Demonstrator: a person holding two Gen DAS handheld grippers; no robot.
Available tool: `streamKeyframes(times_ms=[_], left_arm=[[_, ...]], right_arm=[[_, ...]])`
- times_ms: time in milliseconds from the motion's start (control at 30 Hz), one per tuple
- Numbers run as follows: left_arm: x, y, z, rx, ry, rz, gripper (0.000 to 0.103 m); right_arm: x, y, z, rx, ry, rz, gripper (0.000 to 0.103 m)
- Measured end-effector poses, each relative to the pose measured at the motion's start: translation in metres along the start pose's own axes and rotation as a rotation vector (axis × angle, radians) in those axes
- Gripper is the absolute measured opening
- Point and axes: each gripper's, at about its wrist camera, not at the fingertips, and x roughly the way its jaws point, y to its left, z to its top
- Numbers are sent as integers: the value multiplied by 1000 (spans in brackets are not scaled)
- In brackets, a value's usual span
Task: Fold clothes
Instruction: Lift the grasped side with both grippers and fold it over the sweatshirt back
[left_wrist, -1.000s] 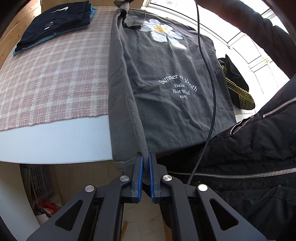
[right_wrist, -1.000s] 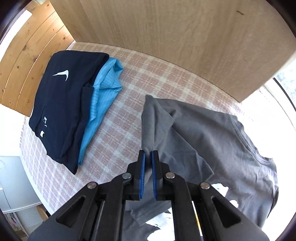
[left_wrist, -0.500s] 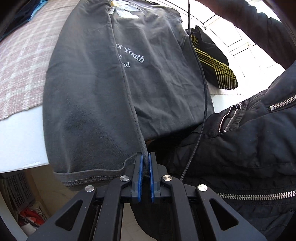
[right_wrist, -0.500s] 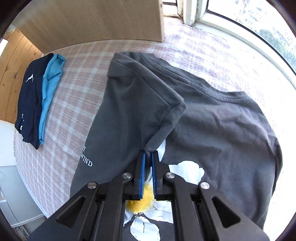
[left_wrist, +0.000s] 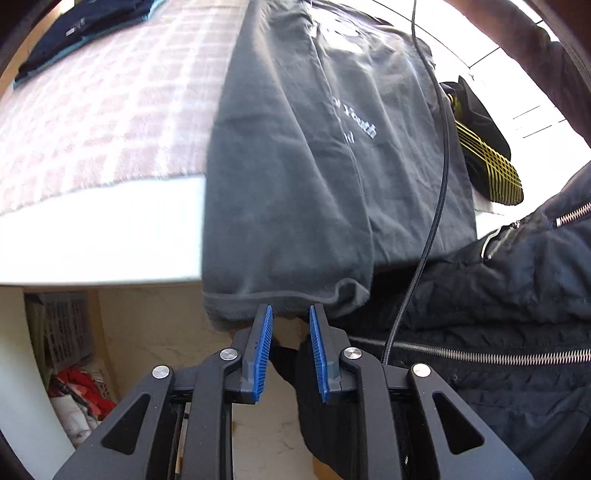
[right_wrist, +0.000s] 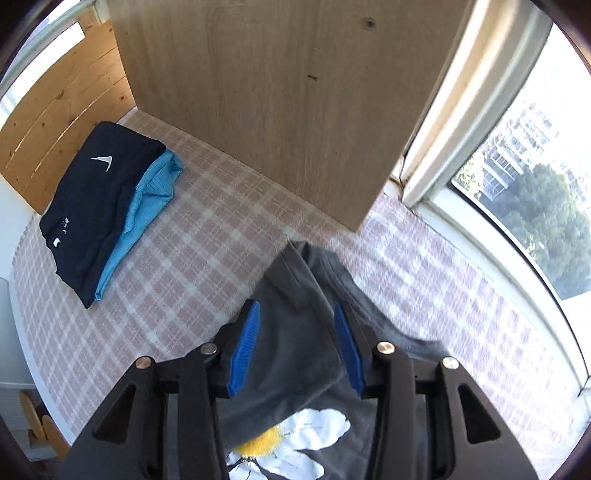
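Note:
A dark grey T-shirt (left_wrist: 317, 177) with white lettering lies on the checked tablecloth (left_wrist: 103, 107), one side folded over the print, its hem hanging over the table's near edge. My left gripper (left_wrist: 291, 314) stands open just under that hem, nothing between its blue pads. In the right wrist view the same T-shirt (right_wrist: 295, 354) shows its folded sleeve and a daisy print (right_wrist: 288, 450). My right gripper (right_wrist: 295, 314) is open above the sleeve, the cloth lying loose between its fingers.
A folded navy shirt (right_wrist: 99, 199) lies on a light blue one (right_wrist: 147, 206) at the far left of the table. A wooden panel (right_wrist: 277, 92) stands behind. A black-and-yellow garment (left_wrist: 484, 158) lies right. A person's black jacket (left_wrist: 498, 314) is close, with a cable (left_wrist: 432, 221).
Both grippers have opened and let go of the grey T-shirt. Its left side now lies folded over the print, and the sleeve rests on the table.

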Motion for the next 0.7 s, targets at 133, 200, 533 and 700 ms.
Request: streamKeyframes(times_ms=[133,200,533,700], left_arm=[[17,6,39,25,-23,3,24],[31,7,49,49,5,-2,24],[42,14,54,63,37,-28,25],[46,9,58,53,40,-37,25]], right_arm=[[43,15,27,-18,87,20,42],[65,16,32,-19,128,0,42],[101,9,32,-15,170,49,4],[85,-20,34,131,49,62,4]])
